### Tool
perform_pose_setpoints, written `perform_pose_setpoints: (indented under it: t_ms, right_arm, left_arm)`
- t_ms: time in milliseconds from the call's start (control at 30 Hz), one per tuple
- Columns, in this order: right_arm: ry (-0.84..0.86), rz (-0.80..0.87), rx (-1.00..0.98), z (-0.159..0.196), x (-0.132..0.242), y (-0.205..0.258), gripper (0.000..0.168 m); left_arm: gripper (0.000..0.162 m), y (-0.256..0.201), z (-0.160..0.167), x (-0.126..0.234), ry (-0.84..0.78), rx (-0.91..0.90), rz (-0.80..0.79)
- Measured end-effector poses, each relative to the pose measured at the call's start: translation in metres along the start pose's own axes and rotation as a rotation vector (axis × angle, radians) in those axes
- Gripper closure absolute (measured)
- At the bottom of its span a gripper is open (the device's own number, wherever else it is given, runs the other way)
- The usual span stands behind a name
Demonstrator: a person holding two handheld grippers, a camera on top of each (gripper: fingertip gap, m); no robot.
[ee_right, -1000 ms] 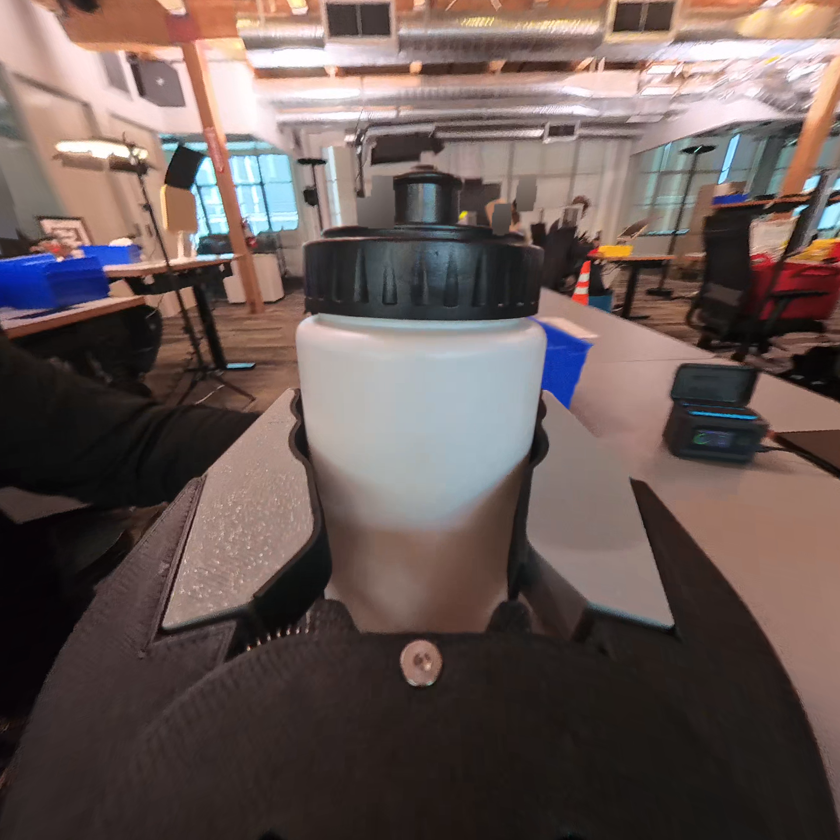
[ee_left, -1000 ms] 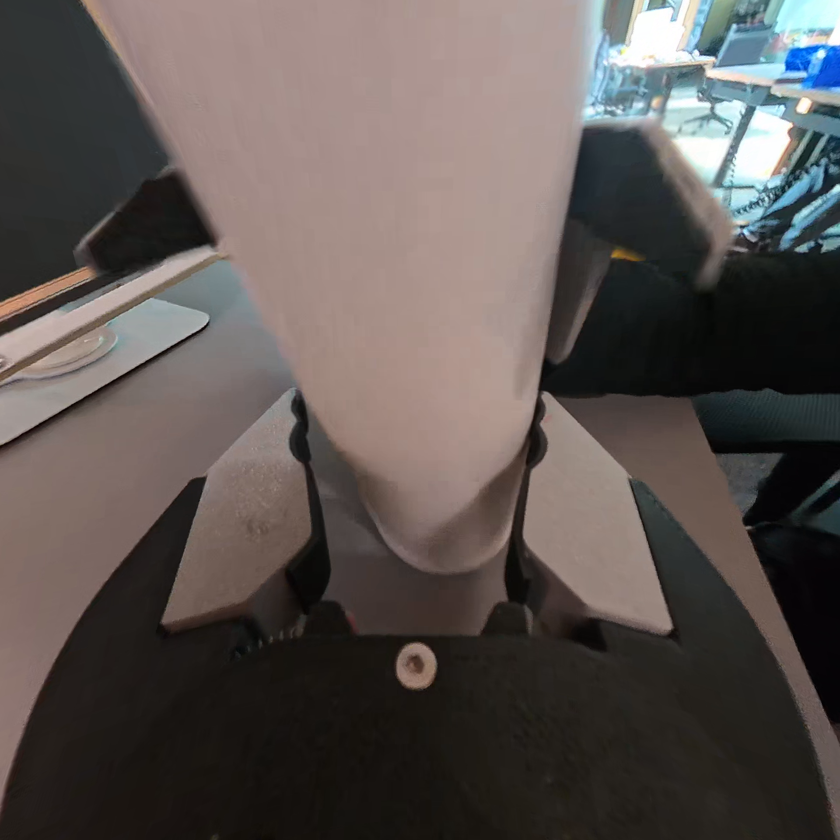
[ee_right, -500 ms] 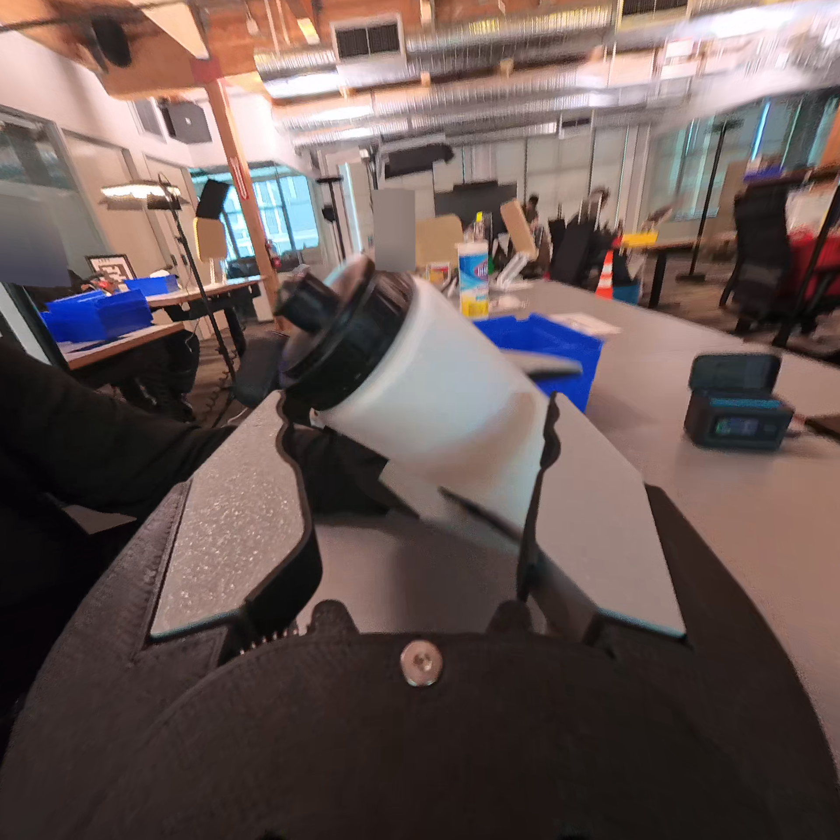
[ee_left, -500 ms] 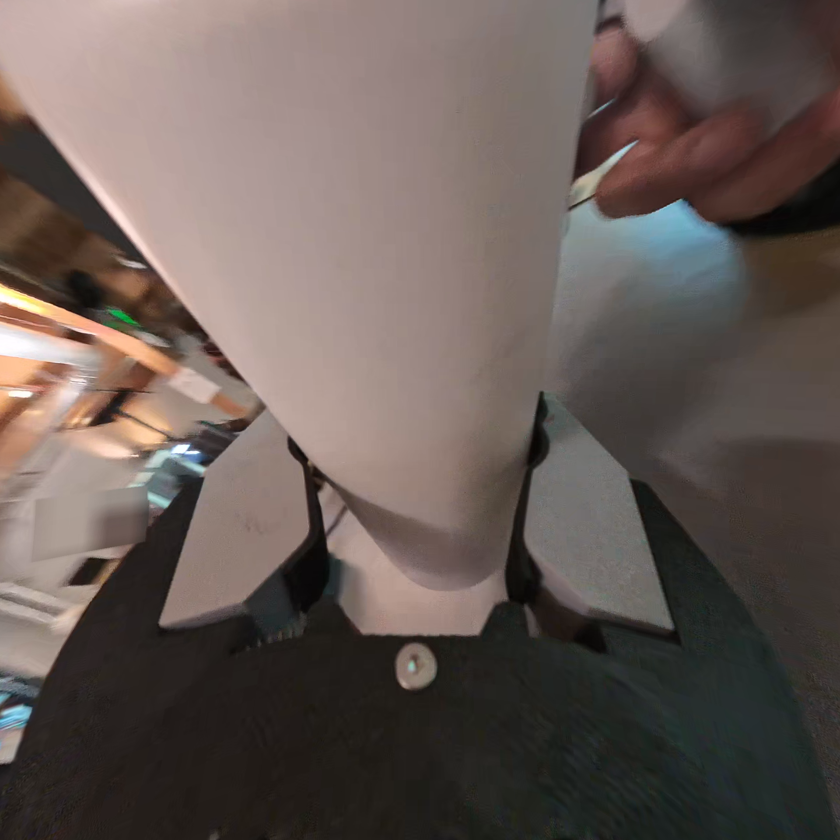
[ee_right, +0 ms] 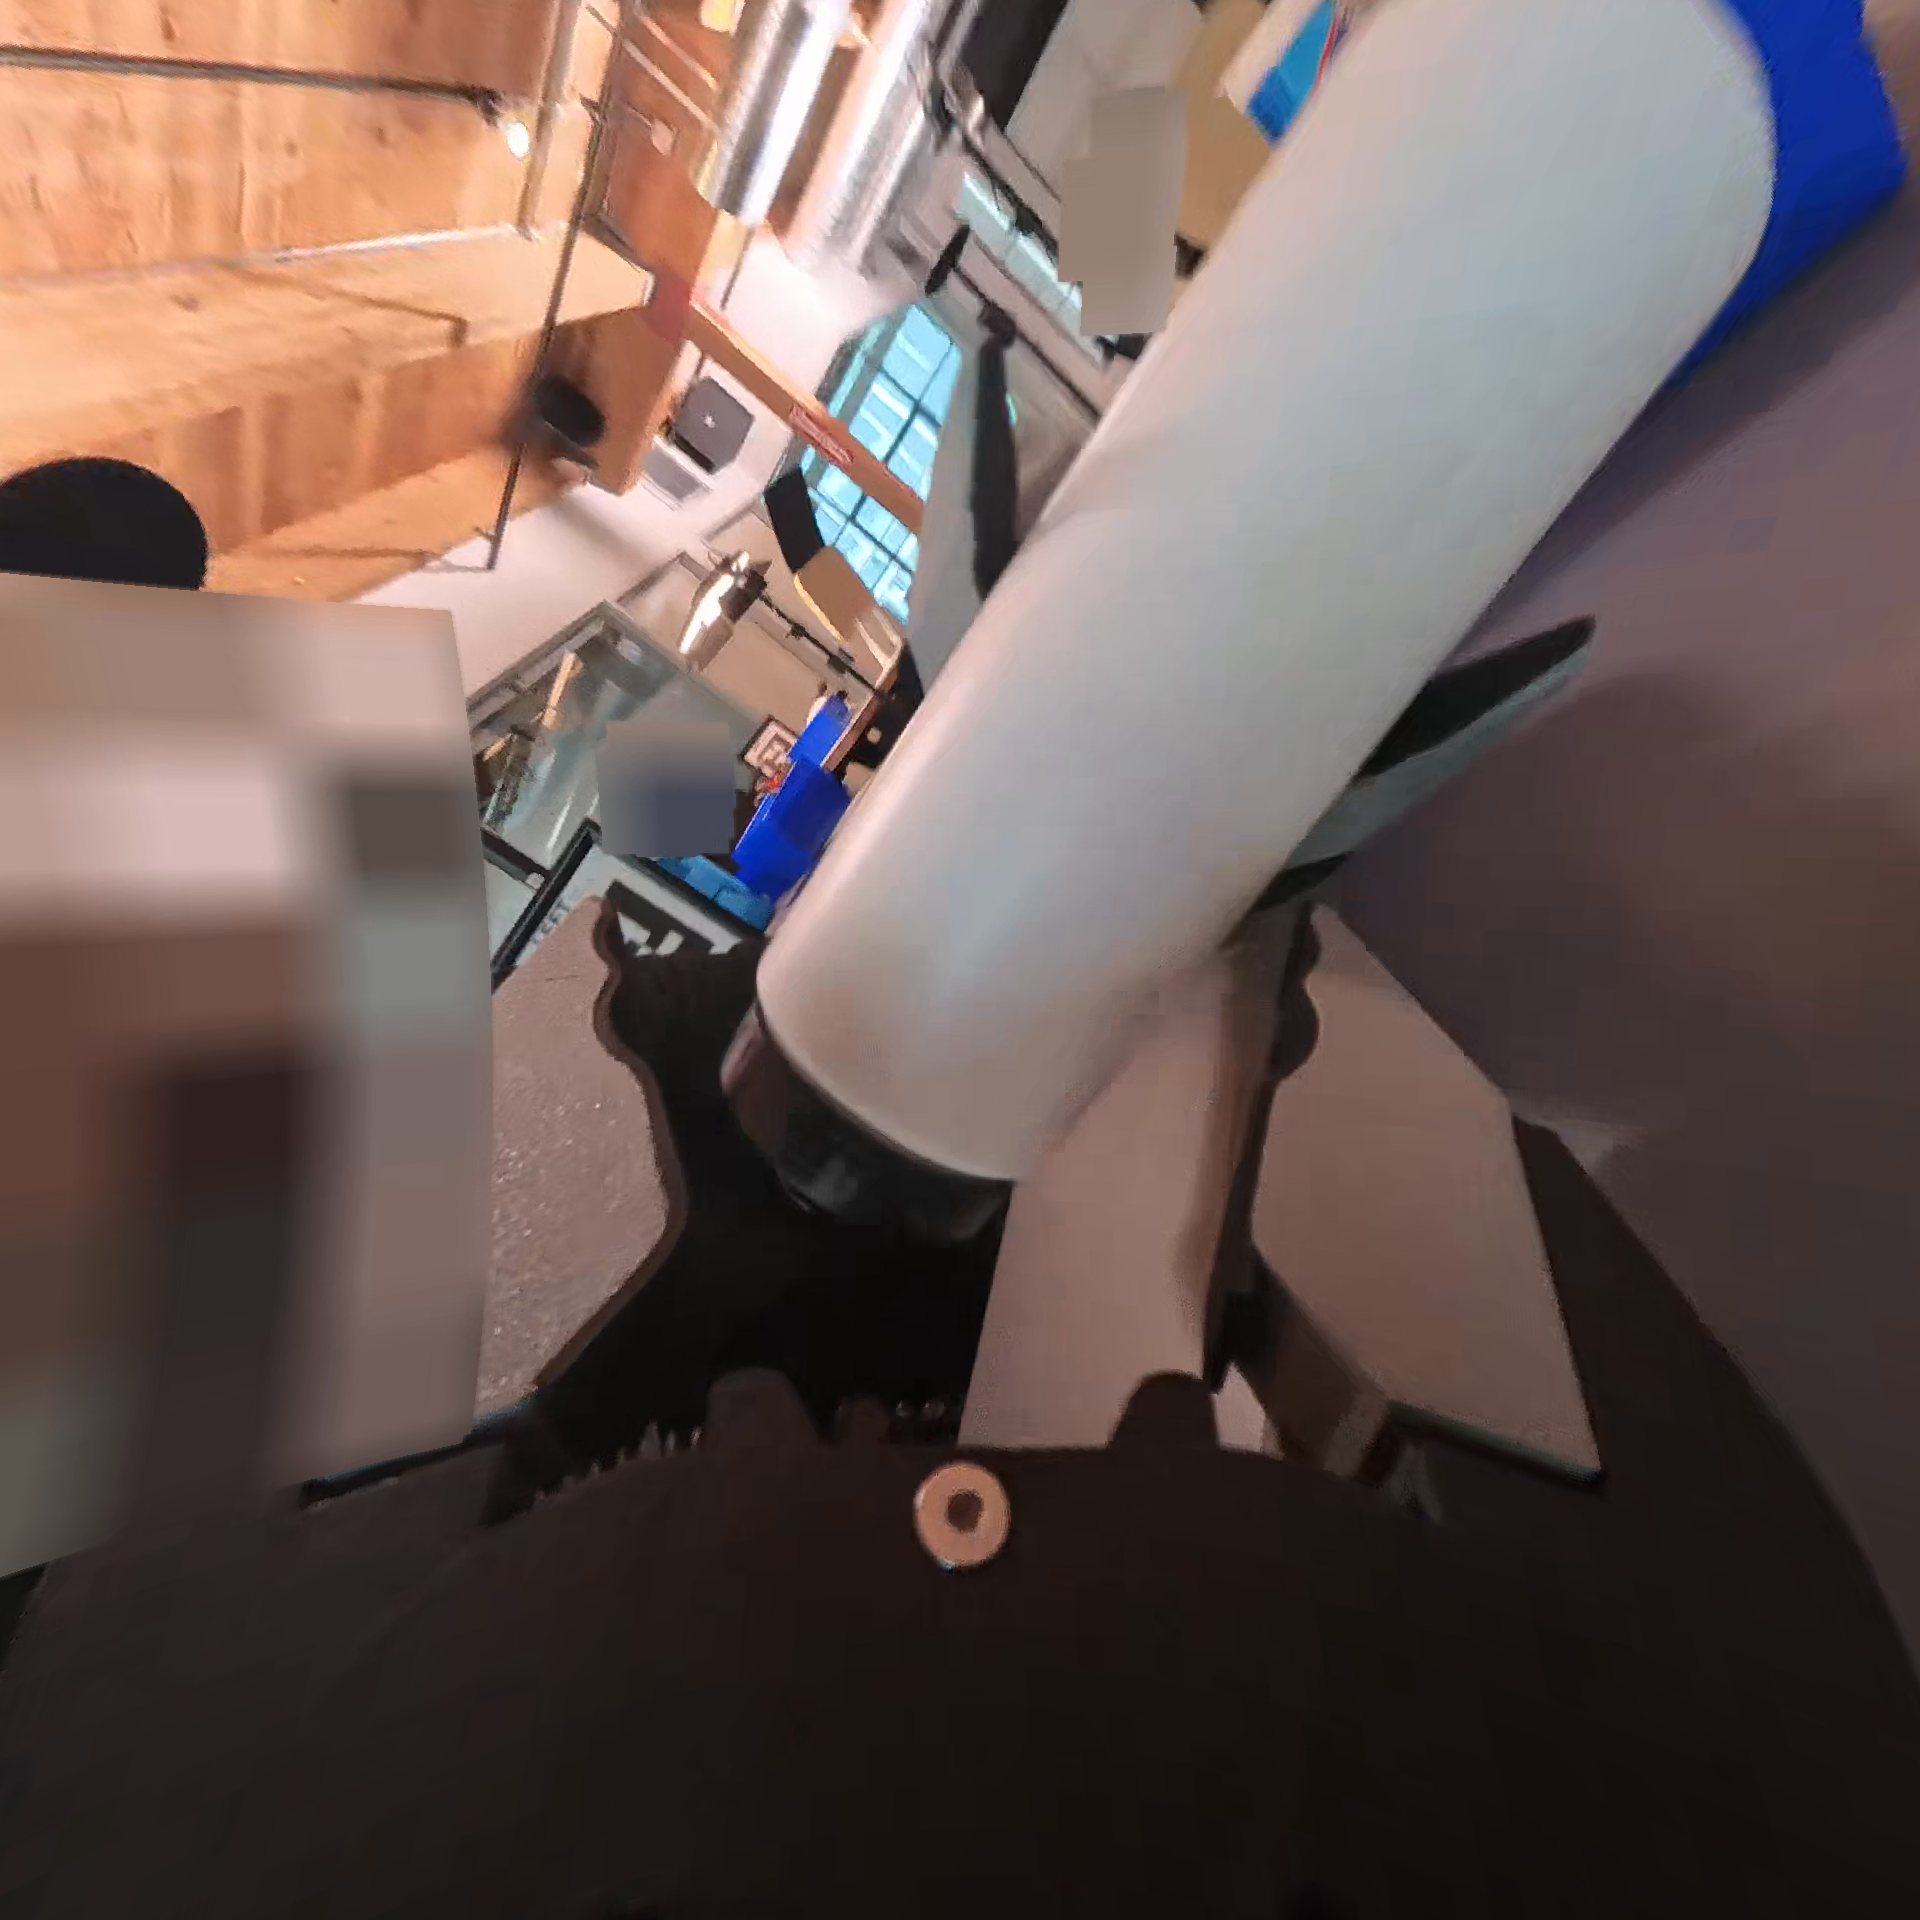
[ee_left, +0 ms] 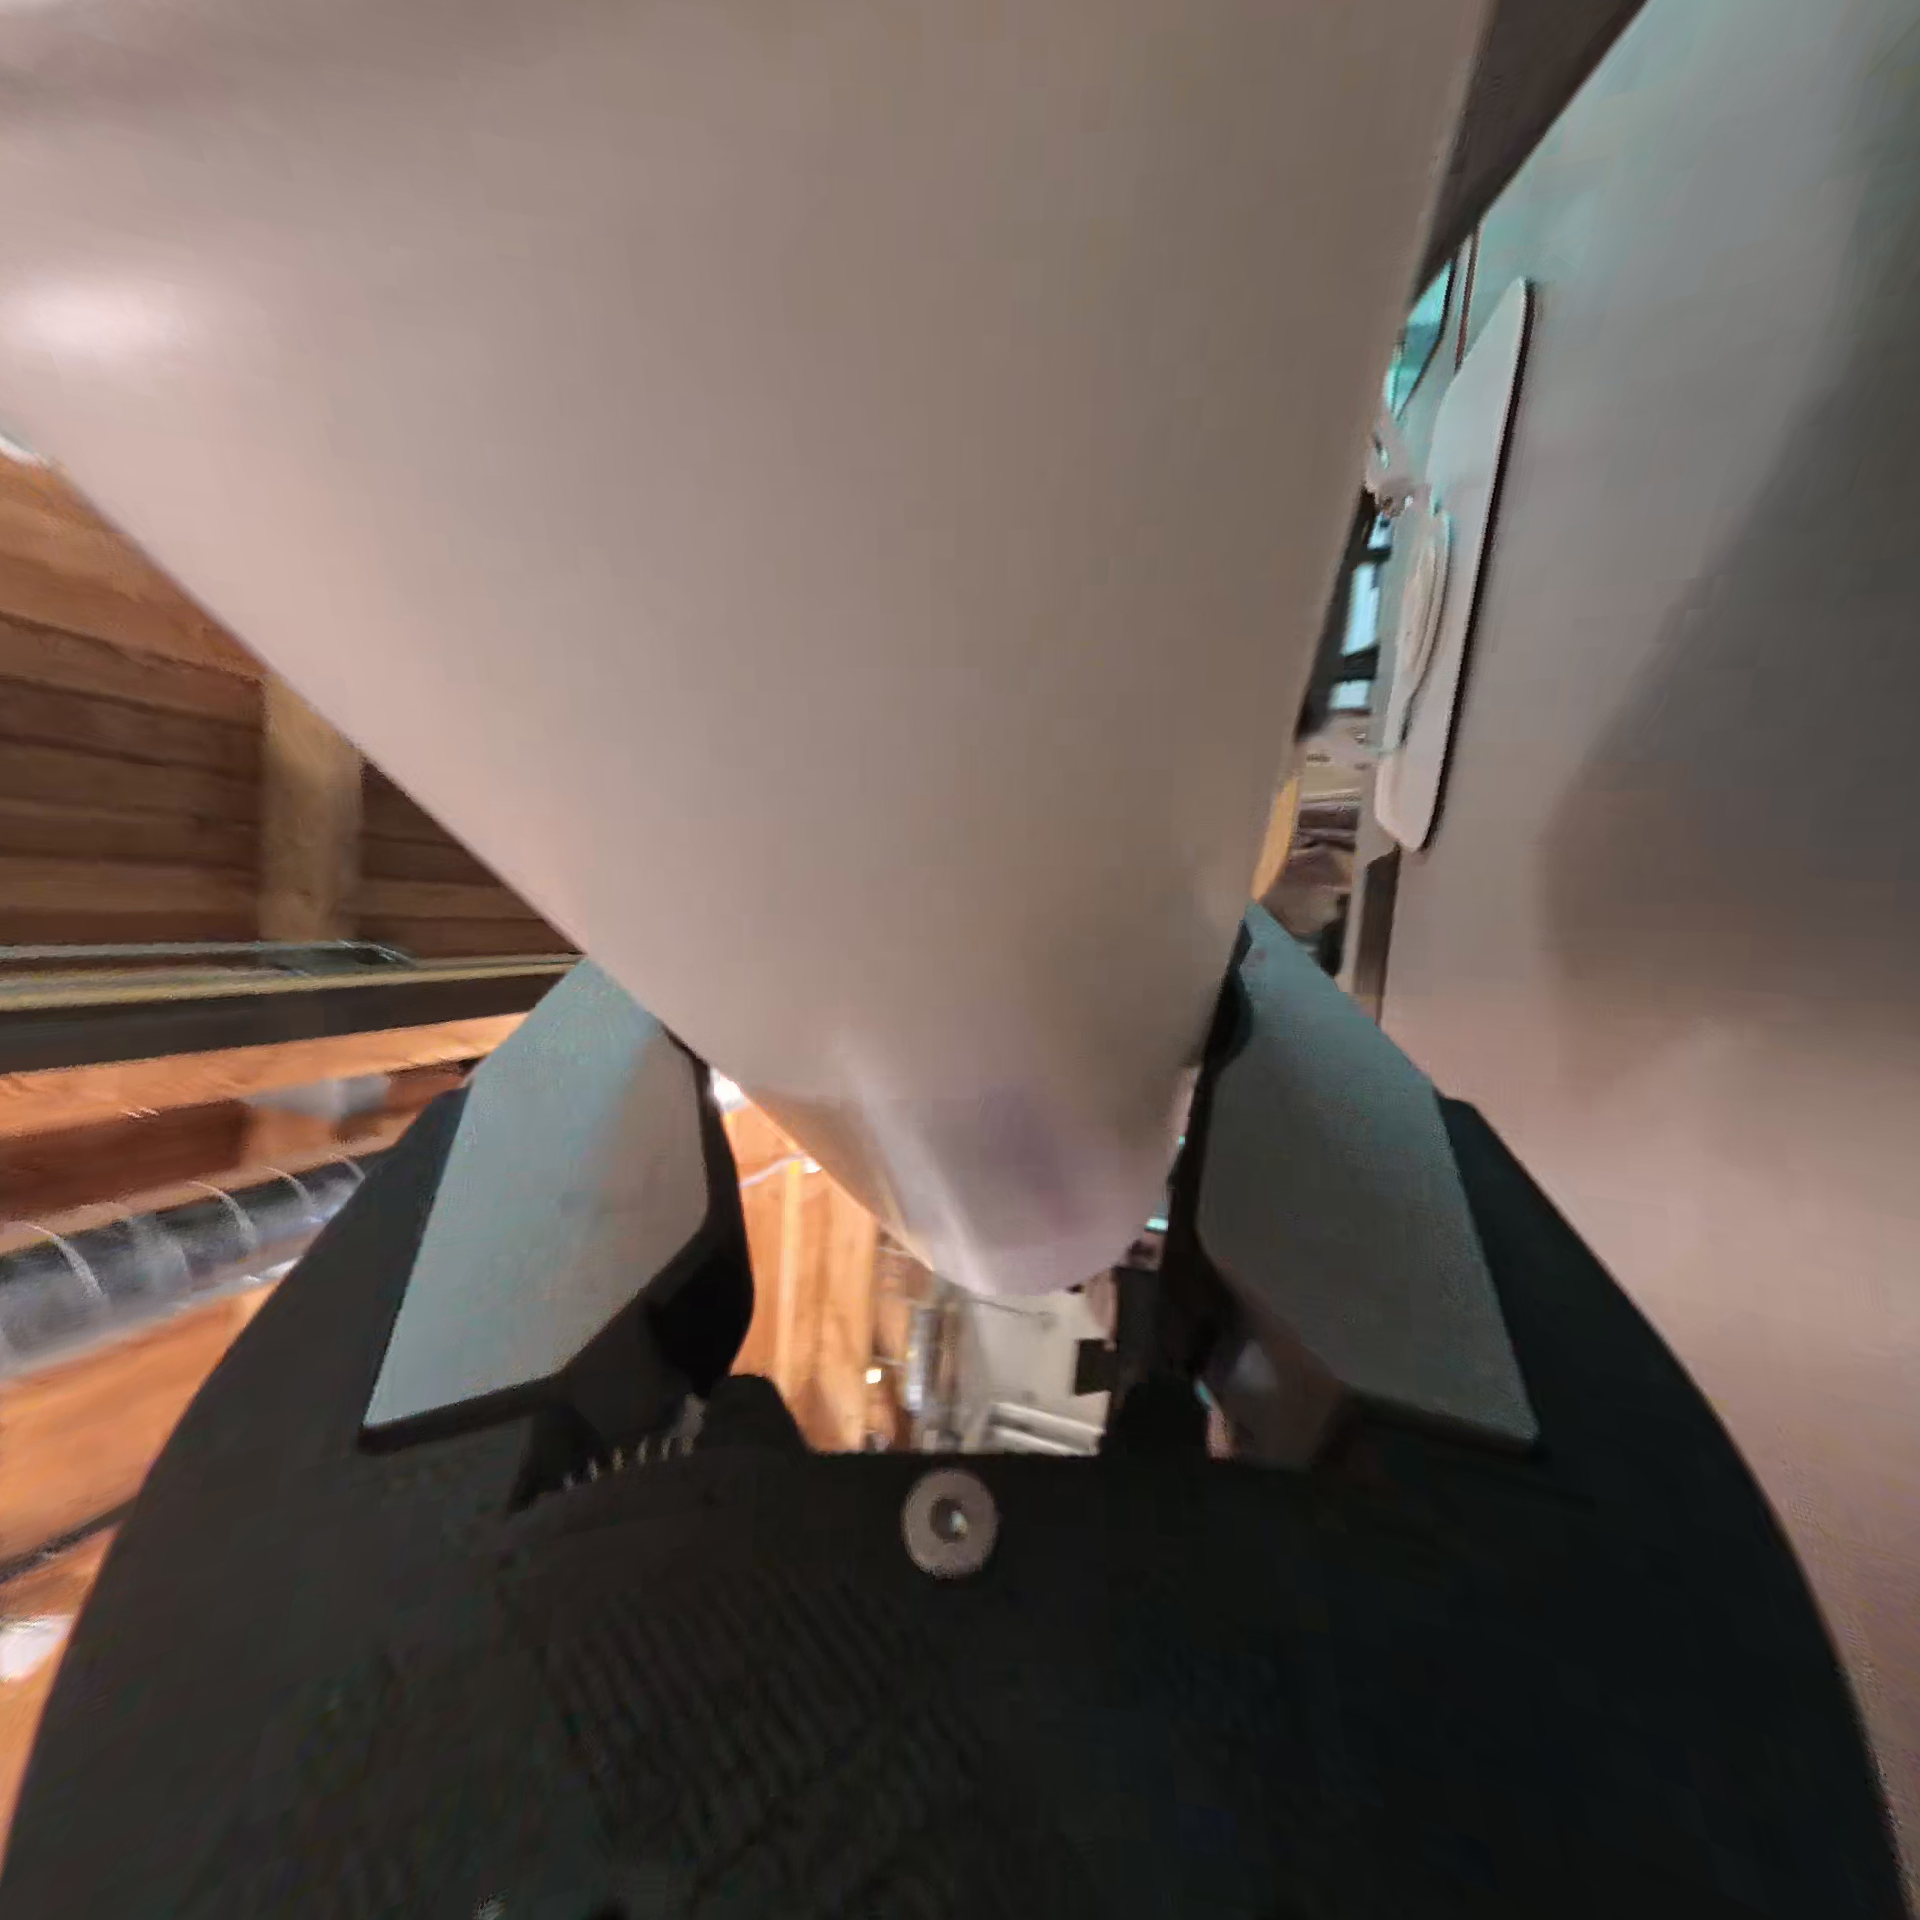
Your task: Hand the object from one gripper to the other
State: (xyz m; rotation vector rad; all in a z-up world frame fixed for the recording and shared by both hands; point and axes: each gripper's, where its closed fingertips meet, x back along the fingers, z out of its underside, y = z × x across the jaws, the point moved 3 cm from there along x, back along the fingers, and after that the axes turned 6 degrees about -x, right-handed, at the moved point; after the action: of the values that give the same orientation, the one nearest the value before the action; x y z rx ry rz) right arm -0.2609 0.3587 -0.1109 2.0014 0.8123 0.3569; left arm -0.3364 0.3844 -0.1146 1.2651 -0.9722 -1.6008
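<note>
A white bottle (ee_left: 831, 520) with a black cap (ee_right: 862, 1153) is the object. My left gripper (ee_left: 925, 951) is shut on its lower body, with the bottle's base close to the camera. In the right wrist view the bottle (ee_right: 1247, 571) lies slantwise, its cap end low between my right gripper's (ee_right: 951, 925) spread fingers, which do not clamp it. A finger of the left gripper (ee_right: 1475, 707) shows against the bottle's right side. Both views are rolled and blurred.
The grey table (ee_left: 1714, 935) fills the right side of the left wrist view, with a white mat (ee_left: 1455, 571) on it. A blue bin (ee_right: 1818, 156) stands behind the bottle, more blue bins (ee_right: 800, 821) farther off. Wooden ceiling beams (ee_right: 260, 260) show at the left.
My right gripper opened and let go of the bottle. My left gripper kept hold and swung the bottle over, so its cap end now points toward the right gripper. Both views have rolled.
</note>
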Motion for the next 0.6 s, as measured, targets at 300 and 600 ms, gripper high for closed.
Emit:
perform_pose_setpoints:
  t_ms: [300, 600]
  right_arm:
    - [0.175, -0.013, -0.132, 0.029, -0.028, -0.024, 0.071]
    - [0.056, -0.031, -0.154, 0.012, -0.021, -0.029, 0.075]
  left_arm:
    - [0.066, -0.007, -0.019, 0.001, -0.034, -0.076, -0.016]
    - [0.071, -0.012, -0.004, -0.008, 0.076, -0.027, -0.034]
